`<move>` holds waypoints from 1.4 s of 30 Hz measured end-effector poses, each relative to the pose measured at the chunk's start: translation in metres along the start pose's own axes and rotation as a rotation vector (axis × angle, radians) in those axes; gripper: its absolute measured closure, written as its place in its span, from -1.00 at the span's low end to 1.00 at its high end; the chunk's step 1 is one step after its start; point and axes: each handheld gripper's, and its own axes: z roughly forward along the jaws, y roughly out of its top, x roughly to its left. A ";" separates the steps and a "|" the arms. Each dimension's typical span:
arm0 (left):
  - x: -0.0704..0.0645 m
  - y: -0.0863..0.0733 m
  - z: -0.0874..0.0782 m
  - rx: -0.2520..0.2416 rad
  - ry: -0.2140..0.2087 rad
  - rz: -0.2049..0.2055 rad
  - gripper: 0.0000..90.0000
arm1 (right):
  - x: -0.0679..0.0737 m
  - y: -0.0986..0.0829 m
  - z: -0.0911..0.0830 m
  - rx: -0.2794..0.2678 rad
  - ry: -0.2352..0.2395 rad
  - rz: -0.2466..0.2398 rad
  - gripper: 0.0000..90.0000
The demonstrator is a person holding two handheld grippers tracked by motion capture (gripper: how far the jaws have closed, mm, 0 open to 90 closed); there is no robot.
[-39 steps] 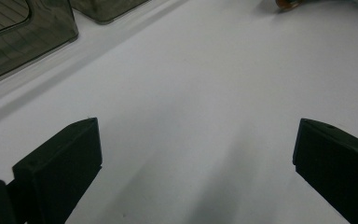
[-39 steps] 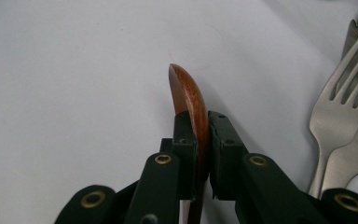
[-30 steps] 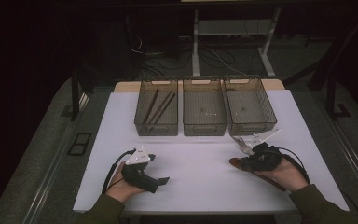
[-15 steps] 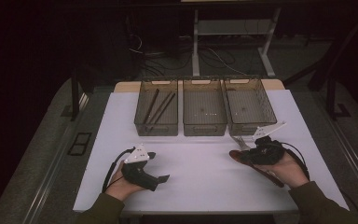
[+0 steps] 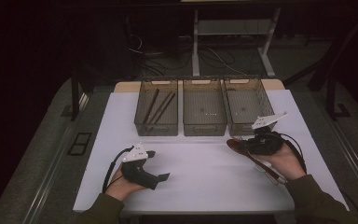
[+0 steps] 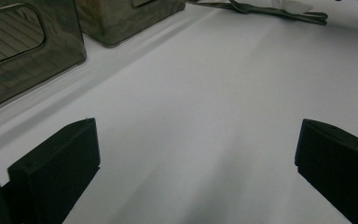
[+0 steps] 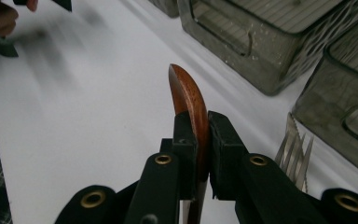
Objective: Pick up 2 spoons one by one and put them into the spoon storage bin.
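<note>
My right gripper [image 5: 243, 145] hovers just in front of the right bin [image 5: 247, 109], shut on a brown wooden spoon [image 5: 235, 145]. In the right gripper view the spoon's bowl [image 7: 186, 93] stands edge-on above the jaws of the right gripper [image 7: 198, 122]. The spoon's handle runs back under the hand. Metal forks [image 7: 294, 149] lie on the white table beside it. My left gripper [image 5: 157, 164] rests at the front left, open. In the left gripper view the jaws of the left gripper [image 6: 196, 144] stand wide apart over the bare table.
Three grey see-through bins stand in a row at the back: the left bin [image 5: 145, 120] holds dark chopsticks [image 5: 159, 108], and the middle bin [image 5: 204, 126] is beside it. Cutlery [image 6: 279, 11] lies far off in the left gripper view. The white table [image 5: 200, 172] ends near my forearms.
My right gripper has moved away from me toward the right bin with the spoon in it. The left gripper has barely shifted.
</note>
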 end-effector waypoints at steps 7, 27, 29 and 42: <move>-0.001 -0.001 0.001 0.008 -0.006 0.004 -1.00 | -0.004 0.012 -0.002 -0.036 0.000 0.009 0.81; -0.003 -0.002 0.001 0.014 0.001 0.023 -1.00 | -0.009 0.063 -0.002 -0.138 -0.023 0.031 0.81; -0.003 -0.002 0.002 0.011 0.000 0.025 -1.00 | -0.010 0.070 -0.001 -0.142 -0.025 0.038 0.81; -0.004 -0.001 0.002 0.014 0.005 0.033 -1.00 | -0.016 0.116 0.013 -0.157 -0.056 0.043 0.81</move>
